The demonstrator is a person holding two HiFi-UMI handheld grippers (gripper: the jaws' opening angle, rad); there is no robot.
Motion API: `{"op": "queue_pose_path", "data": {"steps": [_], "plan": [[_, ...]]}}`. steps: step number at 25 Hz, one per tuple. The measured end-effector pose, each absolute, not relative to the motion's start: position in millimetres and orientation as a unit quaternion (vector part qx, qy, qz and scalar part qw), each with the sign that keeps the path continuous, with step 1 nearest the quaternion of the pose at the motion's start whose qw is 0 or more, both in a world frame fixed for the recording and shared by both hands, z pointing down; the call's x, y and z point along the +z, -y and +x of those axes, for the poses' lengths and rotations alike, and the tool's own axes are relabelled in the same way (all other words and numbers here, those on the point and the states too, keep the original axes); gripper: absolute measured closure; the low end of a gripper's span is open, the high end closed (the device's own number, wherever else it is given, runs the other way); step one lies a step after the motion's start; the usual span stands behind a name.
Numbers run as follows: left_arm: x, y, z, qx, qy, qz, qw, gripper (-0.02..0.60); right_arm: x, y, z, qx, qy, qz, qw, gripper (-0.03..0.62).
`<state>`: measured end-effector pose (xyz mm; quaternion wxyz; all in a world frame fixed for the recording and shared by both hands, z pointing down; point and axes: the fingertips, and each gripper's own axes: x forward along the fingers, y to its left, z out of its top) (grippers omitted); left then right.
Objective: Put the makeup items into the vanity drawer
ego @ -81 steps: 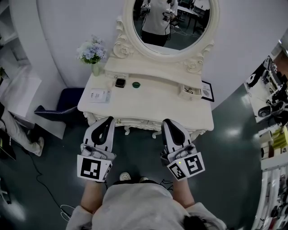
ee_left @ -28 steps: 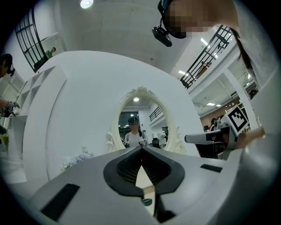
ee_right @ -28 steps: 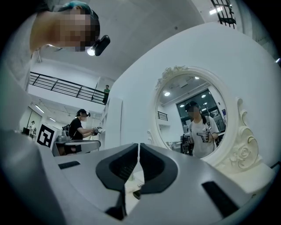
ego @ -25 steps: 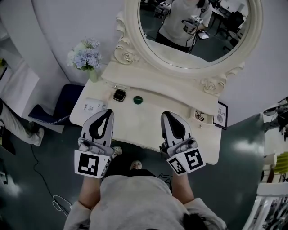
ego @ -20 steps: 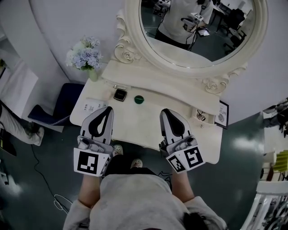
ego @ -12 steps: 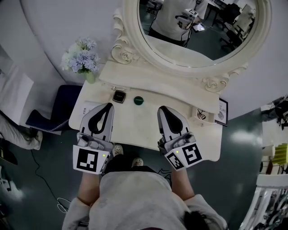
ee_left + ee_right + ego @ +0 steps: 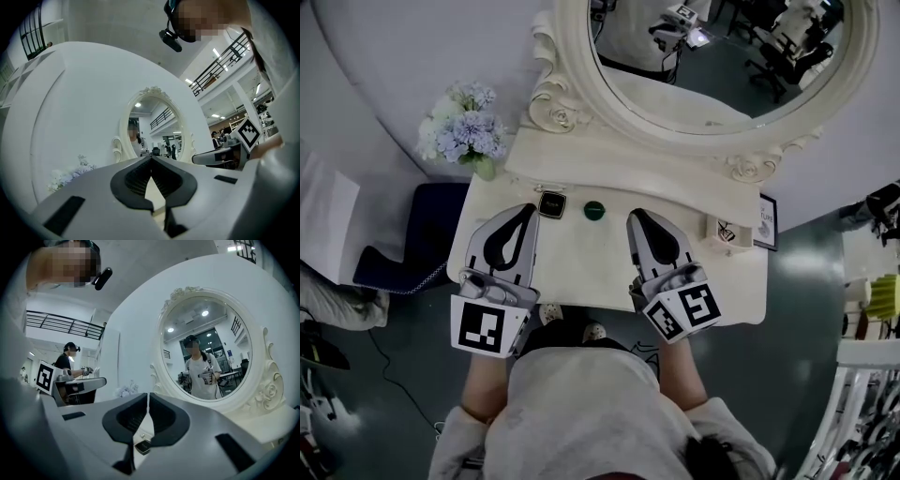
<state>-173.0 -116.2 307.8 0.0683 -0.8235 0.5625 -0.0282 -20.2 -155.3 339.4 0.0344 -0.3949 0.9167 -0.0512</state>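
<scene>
Forearms (image 7: pixel 487 380): both reach out side by side from the torso and hold the grippers level over the counter (image 7: pixel 581 272).
Left gripper (image 7: pixel 529 210): points to 12 o'clock; fingers (image 7: pixel 133 180) pressed together, nothing between them.
Right gripper (image 7: pixel 636 217): angled toward 11 o'clock; fingers (image 7: pixel 164 420) closed and empty.
Square compact (image 7: pixel 550 204): on the counter, just past the left tips at 1 o'clock.
Round green item (image 7: pixel 594 210): possibly a small jar, at 11 o'clock from the right tips.
Mirror (image 7: pixel 722 56): far edge, 12 o'clock.
Flowers (image 7: pixel 459 131): far left, 10 o'clock.
</scene>
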Motion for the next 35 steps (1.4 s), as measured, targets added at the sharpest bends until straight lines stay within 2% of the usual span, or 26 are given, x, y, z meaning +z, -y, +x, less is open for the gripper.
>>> {"op": "queue_pose_path", "data": {"steps": [13,35], "plan": [[318.6,150.6,-194.7,-0.022,-0.523,-0.850,0.065,0.568,397.1,189.5,-42.7,-0.105,-0.891,-0.440,-0.044,0.566],[362.2,198.2,-195.8,-0.039,-0.456,-0.889,0.018,0.568,524.9,219.4,-43.7,-0.240,-0.823,-0.487,-0.164,0.565]]}}
